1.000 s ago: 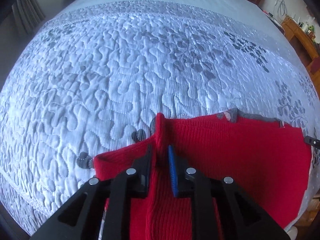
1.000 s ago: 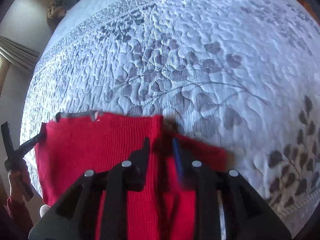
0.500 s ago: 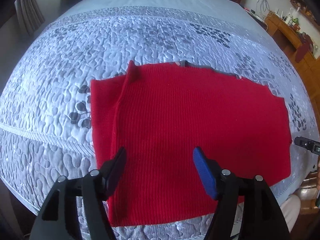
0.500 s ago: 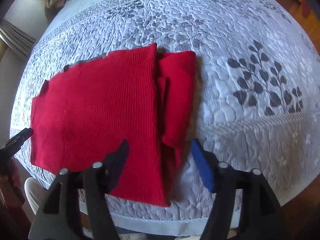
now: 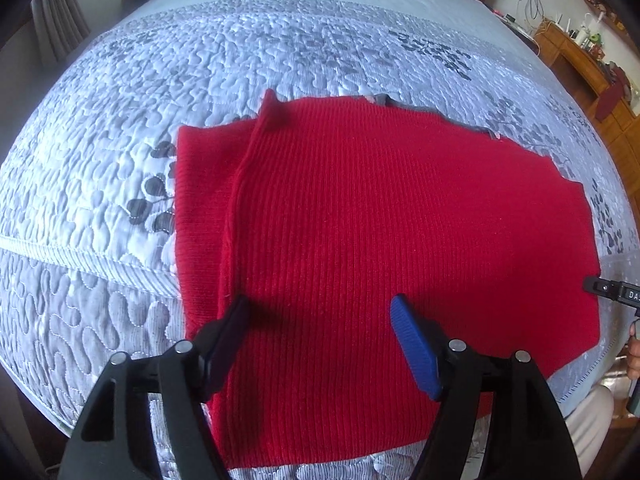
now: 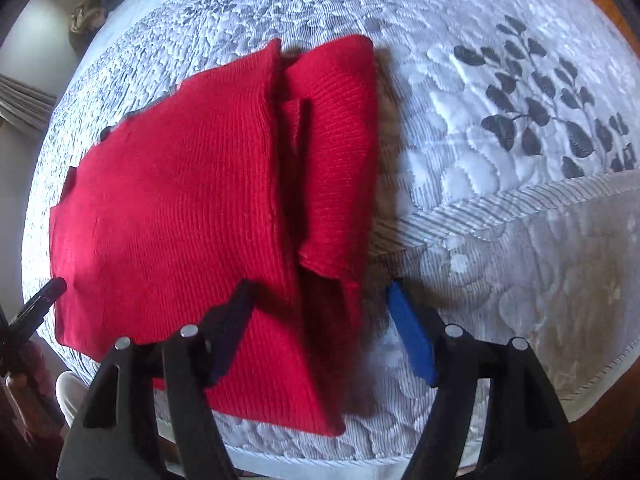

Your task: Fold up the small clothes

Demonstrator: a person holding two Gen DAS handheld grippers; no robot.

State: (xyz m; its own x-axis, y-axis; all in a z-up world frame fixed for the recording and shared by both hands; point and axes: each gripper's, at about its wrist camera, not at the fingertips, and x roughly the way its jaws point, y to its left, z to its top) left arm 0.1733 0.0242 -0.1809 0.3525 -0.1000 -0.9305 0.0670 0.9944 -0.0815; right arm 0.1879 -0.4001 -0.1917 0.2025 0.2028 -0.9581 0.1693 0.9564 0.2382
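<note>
The left tongs are standing wide apart above the sweater, gripping nothing; their jaws have just been opening. The right tongs are also gaping over the sweater's folded sleeve edge, pressing on nothing, their jaws having just been opening too. The red sweater is lying flat on the quilted bed, near its front edge.

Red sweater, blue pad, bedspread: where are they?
Red sweater (image 5: 400, 220): left wrist view, middle of its ribbed top layer.
Blue pad (image 6: 410, 336): right wrist view, its flat face.
Bedspread (image 6: 500, 92): right wrist view, bare quilted part.
</note>
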